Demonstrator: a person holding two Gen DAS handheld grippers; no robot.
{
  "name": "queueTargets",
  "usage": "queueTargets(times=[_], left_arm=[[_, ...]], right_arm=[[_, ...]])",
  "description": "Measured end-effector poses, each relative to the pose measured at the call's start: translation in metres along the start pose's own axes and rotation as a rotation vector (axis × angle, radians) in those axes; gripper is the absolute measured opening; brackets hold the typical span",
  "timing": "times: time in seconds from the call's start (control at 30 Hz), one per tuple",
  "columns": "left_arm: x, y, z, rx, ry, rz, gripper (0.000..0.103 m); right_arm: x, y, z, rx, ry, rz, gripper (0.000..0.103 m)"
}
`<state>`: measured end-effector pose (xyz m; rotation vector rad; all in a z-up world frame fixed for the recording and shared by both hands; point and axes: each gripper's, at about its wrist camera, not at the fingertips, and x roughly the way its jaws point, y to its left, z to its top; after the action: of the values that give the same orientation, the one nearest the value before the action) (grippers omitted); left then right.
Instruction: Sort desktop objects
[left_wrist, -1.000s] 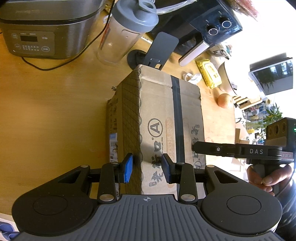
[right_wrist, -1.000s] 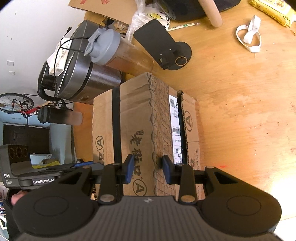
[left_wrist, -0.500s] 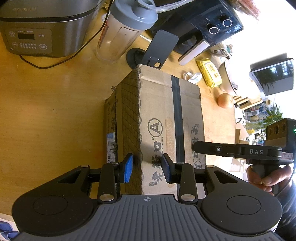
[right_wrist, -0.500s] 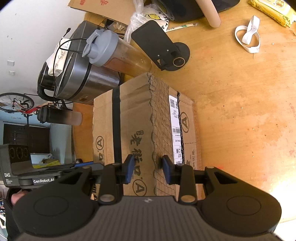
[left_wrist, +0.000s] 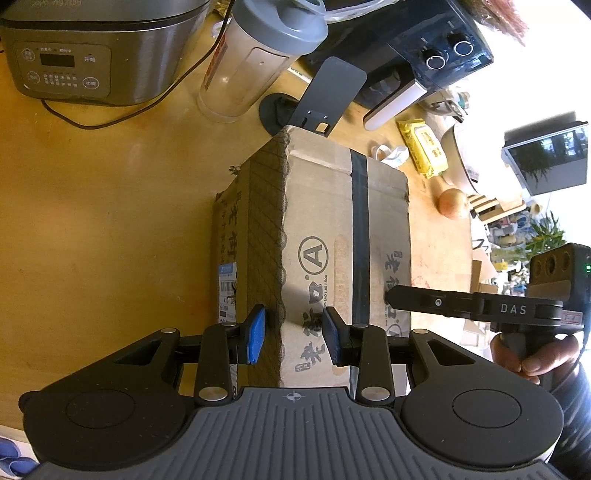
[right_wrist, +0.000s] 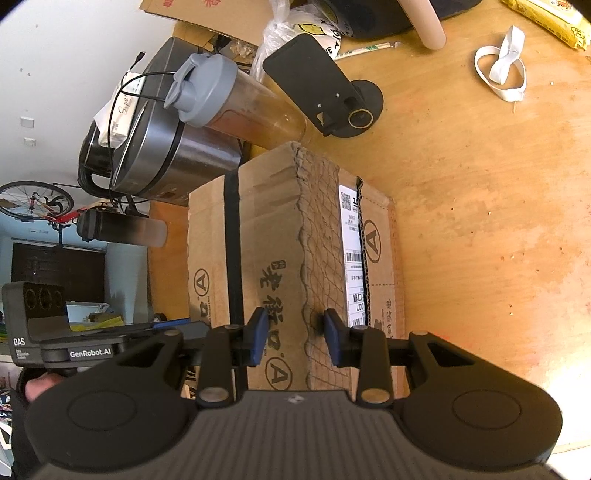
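**Both grippers at the near end of the cardboard box**

Cardboard box (left_wrist: 317, 236) stands on the wooden table (left_wrist: 110, 206), centre of both views, long axis running toward 12 o'clock. A black tape strip runs along its top; a shipping label sits on one side face.

Left gripper (left_wrist: 293, 339): jaws parted, blue pads straddling a long top edge of the box at its near end. Whether the pads touch the cardboard, cannot tell. Nothing is clamped between them.

Right gripper (right_wrist: 295, 339): jaws likewise parted, pads astride the box's other long top edge at the near end. Contact with the cardboard not resolvable. In the left wrist view its black finger shows at 3 o'clock, tip against the box's right face, with the right hand (left_wrist: 532, 354) on the handle below it.

Surroundings, left wrist view: rice cooker (left_wrist: 92, 51) at 11 o'clock; shaker bottle (left_wrist: 255, 62) at 12, just beyond the box; black phone stand (left_wrist: 317, 96) just behind the box's far end; onion (left_wrist: 453, 204) and yellow wipes packet (left_wrist: 424, 146) at 2 o'clock.

Right wrist view: white elastic band (right_wrist: 502, 74) lies at 1 o'clock, well apart from the box.
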<state>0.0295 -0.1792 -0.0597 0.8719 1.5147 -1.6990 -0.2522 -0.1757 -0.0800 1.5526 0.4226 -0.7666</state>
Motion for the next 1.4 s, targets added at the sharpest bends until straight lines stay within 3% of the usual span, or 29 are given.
queueTargets(times=[0.1, 0.13, 0.17, 0.2, 0.23, 0.33, 1.07, 1.4], left_arm=[[0.000, 0.003, 0.002, -0.012, 0.005, 0.001, 0.037], [0.001, 0.004, 0.003, -0.015, 0.007, 0.016, 0.053], [0.000, 0.004, 0.003, -0.010, 0.000, 0.033, 0.085], [-0.001, 0.003, 0.003, -0.001, -0.012, 0.050, 0.099], [-0.003, 0.003, 0.003, 0.009, -0.023, 0.067, 0.103], [-0.005, 0.005, 0.003, -0.003, -0.020, 0.053, 0.103], [-0.013, 0.001, -0.004, -0.002, -0.013, 0.072, 0.103], [-0.057, -0.014, -0.012, 0.012, -0.042, 0.181, 0.103]], right_arm=[[0.000, -0.002, 0.000, 0.005, -0.010, 0.008, 0.042], [0.000, -0.003, 0.000, 0.008, -0.018, 0.009, 0.073], [-0.001, -0.004, 0.000, 0.008, -0.036, -0.006, 0.092], [-0.002, -0.005, -0.001, 0.008, -0.055, -0.022, 0.103], [-0.003, -0.006, -0.001, 0.009, -0.071, -0.033, 0.103], [-0.001, -0.011, 0.000, 0.033, -0.053, 0.003, 0.103], [-0.013, -0.005, -0.009, 0.039, -0.050, -0.001, 0.103], [-0.062, 0.025, -0.021, -0.005, -0.081, -0.010, 0.103]])
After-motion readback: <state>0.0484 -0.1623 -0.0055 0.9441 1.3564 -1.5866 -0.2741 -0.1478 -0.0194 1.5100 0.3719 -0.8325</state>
